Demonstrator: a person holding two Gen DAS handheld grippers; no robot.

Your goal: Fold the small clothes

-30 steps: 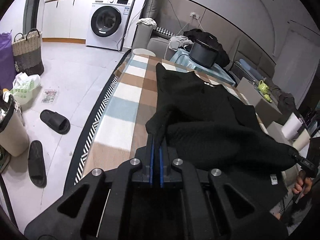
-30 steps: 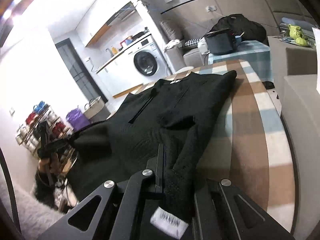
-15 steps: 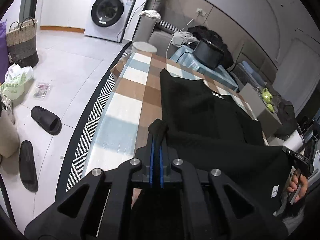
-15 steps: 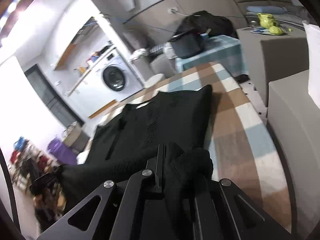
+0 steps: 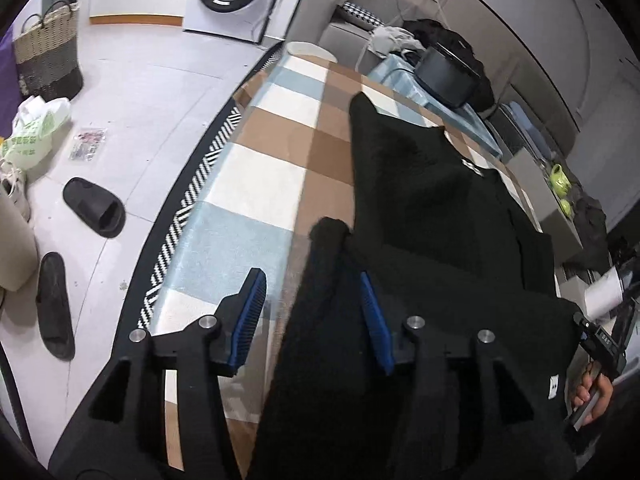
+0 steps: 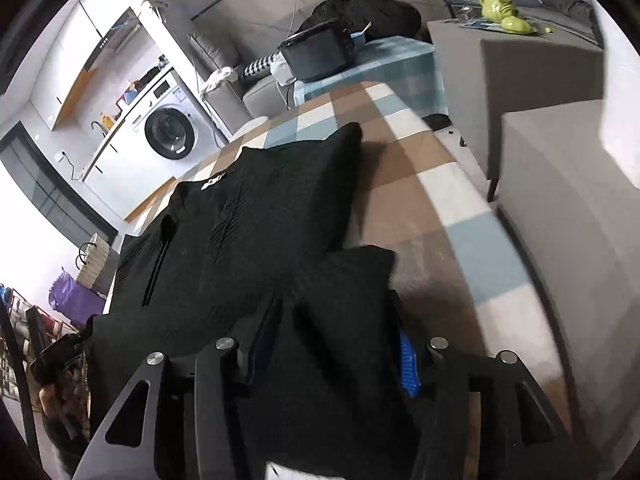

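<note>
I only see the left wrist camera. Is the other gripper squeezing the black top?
Observer: No. In the right wrist view the right gripper is open. Its jaws have just been opening, and the black top lies loose between them.
Operator: Is my gripper in that picture?
Observer: Yes. The left gripper shows small and dark at the far left edge, by the top's other corner.
Operator: What's up by the washing machine?
Observer: A yellow bottle stands on the counter left of the washing machine, next to a tap.
</note>
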